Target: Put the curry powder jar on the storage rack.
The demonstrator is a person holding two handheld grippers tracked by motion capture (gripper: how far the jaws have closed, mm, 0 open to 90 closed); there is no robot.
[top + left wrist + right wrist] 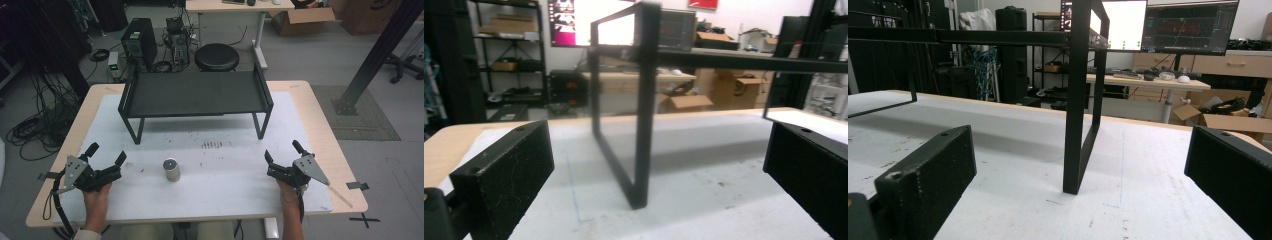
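Note:
A small metal can [171, 170] stands upright on the white mat [220, 175], between my two hands. Behind it a low black shelf stand [195, 94] spans the middle of the table, and its near legs [642, 130] [1079, 115] rise in front of each gripper. My left gripper [106, 153] rests at the front left, open and empty. At the front right my right gripper [282, 149] is likewise open with nothing between its jaws. Both point toward the stand and are well apart from the can.
The wooden table [320, 115] ends just beyond the mat on every side. Behind it stand a round black stool [216, 56], a computer tower [138, 42] and loose cables. A black post [375, 55] slants up at the right.

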